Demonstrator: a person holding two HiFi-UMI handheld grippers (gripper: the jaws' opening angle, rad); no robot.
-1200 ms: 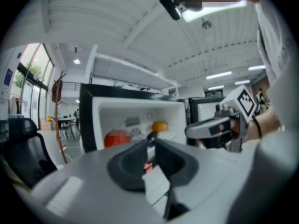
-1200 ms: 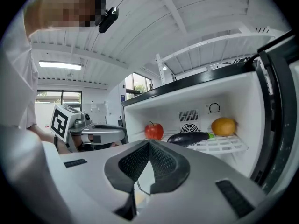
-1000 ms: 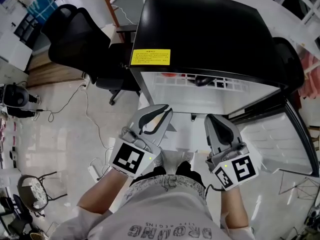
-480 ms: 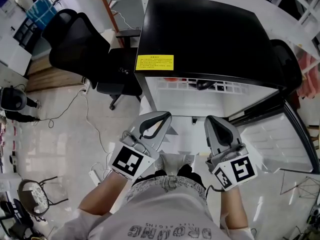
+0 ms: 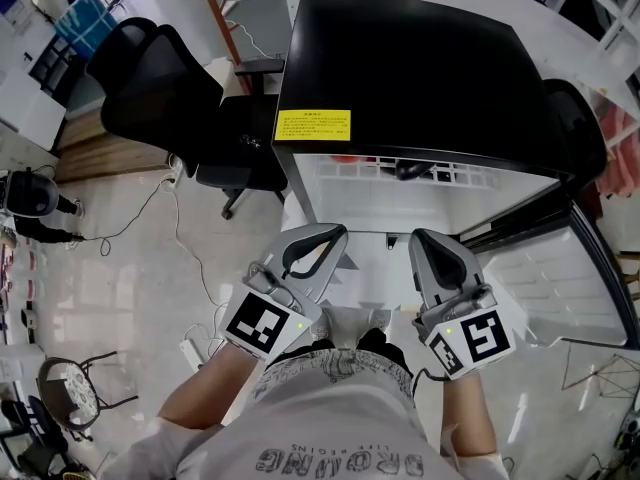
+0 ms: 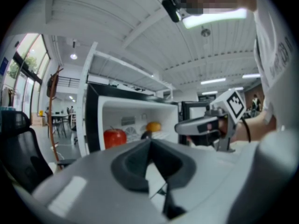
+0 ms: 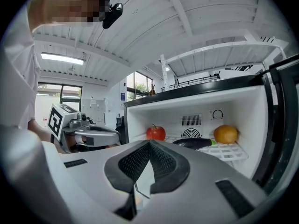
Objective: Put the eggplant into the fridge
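The dark purple eggplant lies on the white wire shelf inside the open black fridge, between a red apple and an orange. From above, the eggplant shows as a dark shape on the shelf. My left gripper and right gripper hover side by side just in front of the fridge opening, apart from the food. Both are shut with nothing between their pads. In the left gripper view the eggplant peeks out behind the apple.
The fridge door stands swung open to the right. A black office chair is left of the fridge. Cables and a power strip lie on the tiled floor at the left.
Both grippers keep their places in front of the fridge. The head view has shifted slightly.
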